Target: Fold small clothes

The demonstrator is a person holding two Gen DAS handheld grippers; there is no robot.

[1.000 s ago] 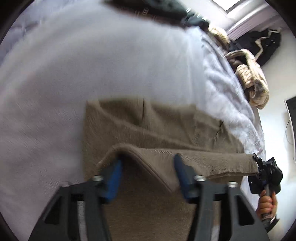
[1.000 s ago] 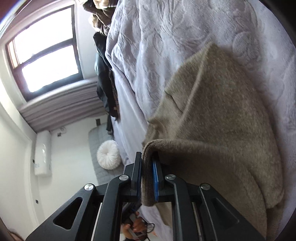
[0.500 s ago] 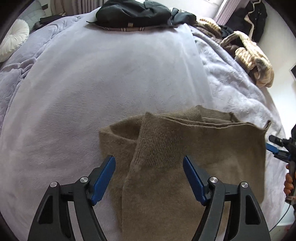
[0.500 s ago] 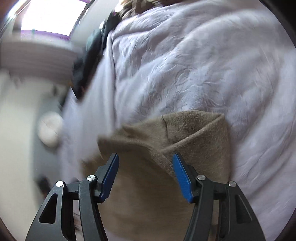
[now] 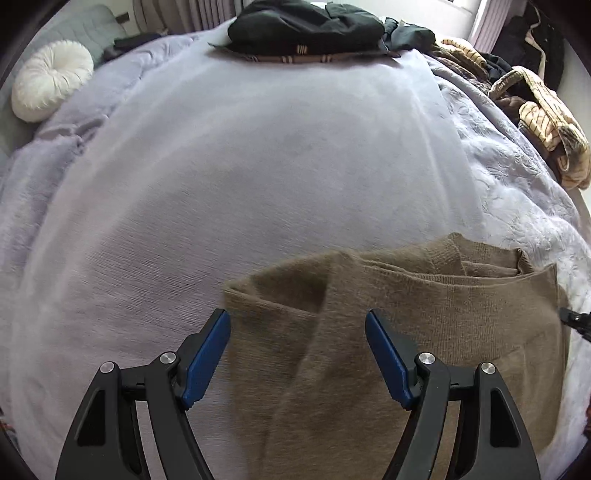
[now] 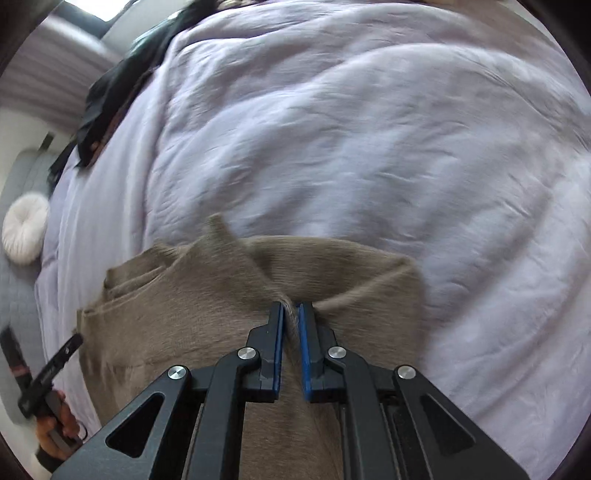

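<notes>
- my right gripper (image 6: 291, 314) is clamped on a pinched ridge of the brown knit garment (image 6: 207, 306); the fabric bunches up between the two blue pads, which stand almost together.
- my left gripper (image 5: 297, 350) has its jaws standing wide apart, pads clear of the cloth; it hangs over the near left part of the garment, with a folded edge running between the fingers but nothing gripped.
- the brown knit garment lies partly folded on the lavender bed cover (image 5: 258, 166), near the side of the bed closest to me, layers stacked at its far edge.
- in the right wrist view i see the left gripper at the lower left with the person's hand (image 6: 55, 428) around its handle.
- at the far end of the bed i see a dark pile of clothes (image 5: 306, 29), and at the right edge a tan striped knit (image 5: 546, 122).
- a round white cushion (image 5: 51, 79) sits beyond the bed's far left corner.
</notes>
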